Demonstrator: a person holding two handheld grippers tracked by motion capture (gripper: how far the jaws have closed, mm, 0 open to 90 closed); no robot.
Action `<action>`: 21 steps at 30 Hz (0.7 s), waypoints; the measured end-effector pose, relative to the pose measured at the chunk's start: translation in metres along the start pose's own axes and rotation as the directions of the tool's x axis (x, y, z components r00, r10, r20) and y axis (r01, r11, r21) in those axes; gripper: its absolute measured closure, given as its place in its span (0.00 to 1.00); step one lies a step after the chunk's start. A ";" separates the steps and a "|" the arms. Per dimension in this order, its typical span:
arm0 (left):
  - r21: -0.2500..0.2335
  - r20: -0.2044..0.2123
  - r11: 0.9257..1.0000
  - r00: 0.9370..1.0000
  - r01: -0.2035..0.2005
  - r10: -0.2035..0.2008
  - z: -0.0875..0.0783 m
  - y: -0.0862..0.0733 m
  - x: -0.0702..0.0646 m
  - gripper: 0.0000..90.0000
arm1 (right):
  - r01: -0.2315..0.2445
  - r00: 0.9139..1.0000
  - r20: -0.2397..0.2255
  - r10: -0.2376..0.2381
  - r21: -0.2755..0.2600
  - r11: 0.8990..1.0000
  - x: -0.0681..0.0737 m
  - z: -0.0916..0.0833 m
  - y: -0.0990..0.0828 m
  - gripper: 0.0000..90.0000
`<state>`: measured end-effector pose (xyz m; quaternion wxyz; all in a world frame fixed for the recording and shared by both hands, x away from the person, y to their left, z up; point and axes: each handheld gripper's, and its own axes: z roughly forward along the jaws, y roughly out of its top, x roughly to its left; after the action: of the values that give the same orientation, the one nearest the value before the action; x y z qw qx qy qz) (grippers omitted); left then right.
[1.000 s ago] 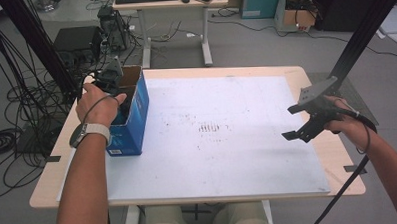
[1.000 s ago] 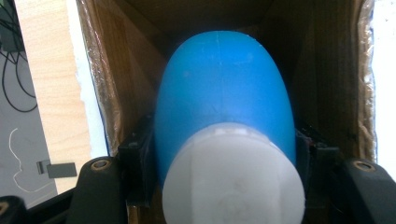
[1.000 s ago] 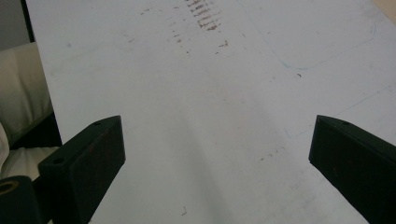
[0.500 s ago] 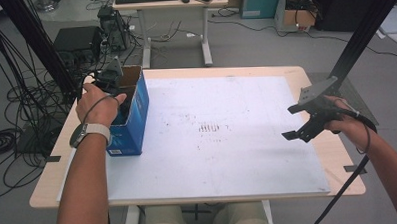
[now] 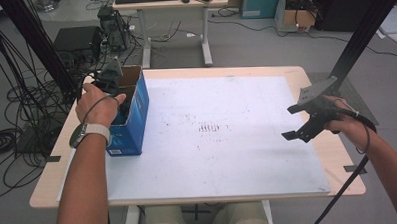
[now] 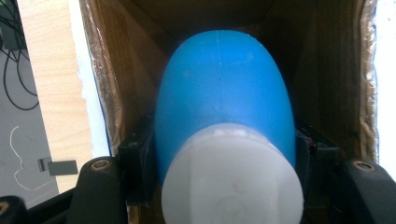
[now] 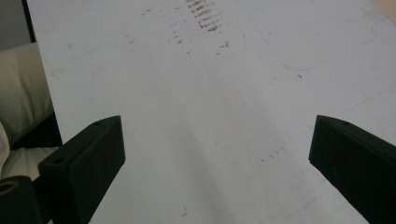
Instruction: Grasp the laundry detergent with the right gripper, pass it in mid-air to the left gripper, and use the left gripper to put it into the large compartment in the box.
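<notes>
A blue bottle (image 6: 224,102) with a white cap (image 6: 231,182) lies inside an open blue cardboard box (image 5: 131,117) at the table's left edge. My left gripper (image 5: 120,102) reaches down into that box, and in the left gripper view its black jaws press on both sides of the bottle near the cap. My right gripper (image 5: 299,122) hovers above the white mat (image 5: 212,141) at the right side. Its jaws stand wide apart in the right gripper view, with nothing between them (image 7: 217,158).
The box's brown inner walls (image 6: 107,79) close in tightly around the bottle. A patch of dark scuff marks (image 5: 209,127) lies mid-mat. The wooden table rim (image 5: 53,172) frames the mat. Cables, black stands and a second desk (image 5: 167,3) lie beyond the table.
</notes>
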<state>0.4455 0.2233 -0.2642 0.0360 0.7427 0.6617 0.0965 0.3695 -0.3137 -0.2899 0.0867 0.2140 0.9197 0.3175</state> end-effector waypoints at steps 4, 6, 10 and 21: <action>-0.001 0.000 1.000 1.000 0.002 -0.002 0.000 0.000 0.000 0.42 | 0.008 1.000 0.001 -0.008 0.004 1.000 -0.001 0.000 -0.001 0.04; -0.002 -0.003 1.000 1.000 0.003 -0.003 0.000 0.000 0.000 0.42 | 0.010 1.000 0.000 -0.010 0.003 1.000 -0.001 0.000 0.000 0.04; -0.002 -0.002 1.000 1.000 0.004 -0.004 0.000 0.000 0.000 0.42 | 0.011 1.000 -0.001 -0.011 0.004 1.000 -0.001 -0.001 0.000 0.04; 0.006 0.002 1.000 1.000 -0.010 0.010 -0.001 0.000 0.002 0.42 | 0.009 1.000 0.000 -0.009 0.005 1.000 -0.001 0.000 0.000 0.04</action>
<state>0.4452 0.2252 -0.2635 0.0337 0.7463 0.6581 0.0940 0.3704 -0.3145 -0.2895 0.0876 0.2102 0.9214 0.3150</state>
